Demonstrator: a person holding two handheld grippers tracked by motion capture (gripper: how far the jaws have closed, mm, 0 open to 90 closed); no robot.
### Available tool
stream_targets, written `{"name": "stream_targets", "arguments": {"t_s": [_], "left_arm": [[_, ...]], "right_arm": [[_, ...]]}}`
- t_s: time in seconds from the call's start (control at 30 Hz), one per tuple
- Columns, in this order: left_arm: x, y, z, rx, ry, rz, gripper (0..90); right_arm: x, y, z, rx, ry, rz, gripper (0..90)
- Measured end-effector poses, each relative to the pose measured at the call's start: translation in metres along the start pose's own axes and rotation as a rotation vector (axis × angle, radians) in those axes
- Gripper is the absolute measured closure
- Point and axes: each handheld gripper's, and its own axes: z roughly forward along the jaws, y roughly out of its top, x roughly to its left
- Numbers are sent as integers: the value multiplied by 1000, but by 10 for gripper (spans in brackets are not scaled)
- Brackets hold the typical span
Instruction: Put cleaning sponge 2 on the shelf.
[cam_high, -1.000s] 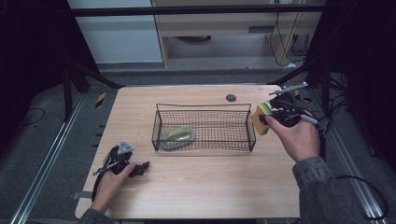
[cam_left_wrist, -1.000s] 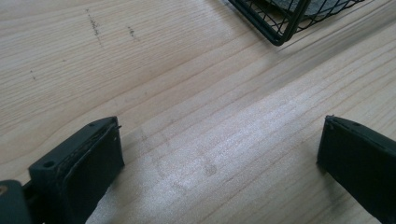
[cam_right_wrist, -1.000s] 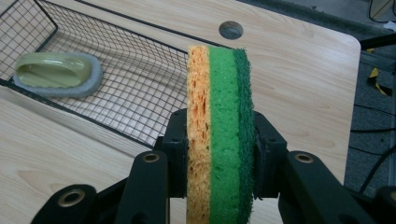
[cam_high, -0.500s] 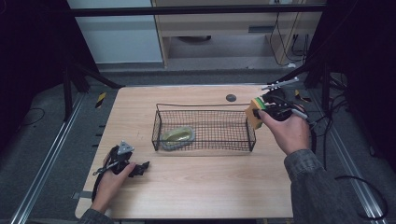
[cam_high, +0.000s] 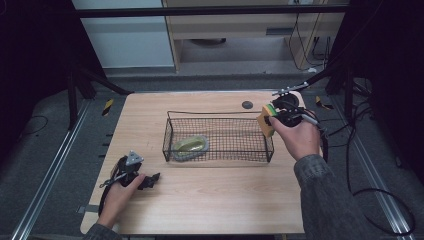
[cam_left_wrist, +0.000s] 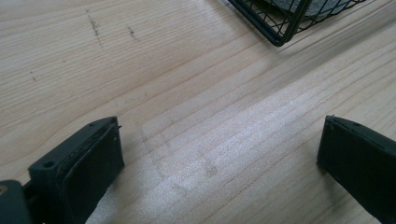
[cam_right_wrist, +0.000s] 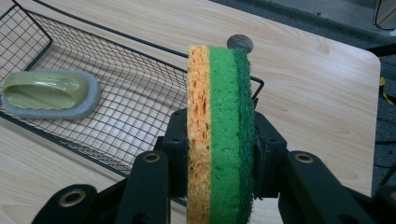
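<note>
My right gripper (cam_high: 272, 119) (cam_right_wrist: 219, 154) is shut on a sponge (cam_right_wrist: 219, 130) with orange, light green and dark green layers, held on edge. In the high view the sponge (cam_high: 266, 120) hangs over the right end of the black wire basket (cam_high: 172, 135). A green-handled scrubber with a grey pad (cam_high: 190, 146) (cam_right_wrist: 46, 95) lies in the basket's left part. My left gripper (cam_high: 150, 180) (cam_left_wrist: 219, 158) rests on the wooden table (cam_high: 220, 200) at the front left, jaws open and wide apart with bare wood between them.
A small dark round disc (cam_high: 247, 104) (cam_right_wrist: 240, 43) lies on the table behind the basket. A basket corner (cam_left_wrist: 285, 28) shows at the top of the left gripper view. Cables trail off the table's right edge. Metal rails run along both sides.
My right gripper has carried the sponge leftward and slightly down, from beside the basket's right end to over its right edge. The left hand has stayed put.
</note>
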Motion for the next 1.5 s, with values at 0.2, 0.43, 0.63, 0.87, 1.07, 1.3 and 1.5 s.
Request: {"name": "stream_targets", "arguments": {"t_s": [0.2,0.43,0.63,0.87,1.07,1.3,1.5], "left_arm": [[0,0,0,1,0,1,0],[0,0,0,-1,0,-1,0],[0,0,0,0,0,0,0],[0,0,1,-3,0,-3,0],[0,1,1,-1,-1,0,0],[0,1,1,-1,-1,-3,0],[0,1,1,-1,-1,-3,0]], "right_arm": [[3,1,6,4,-4,-1,648],[8,3,11,7,0,-6,648],[9,3,20,22,-5,-3,648],[11,3,31,35,-7,3,648],[12,-1,43,49,-10,0,647],[11,-5,57,65,-13,8,647],[10,-11,69,93,-25,17,646]]}}
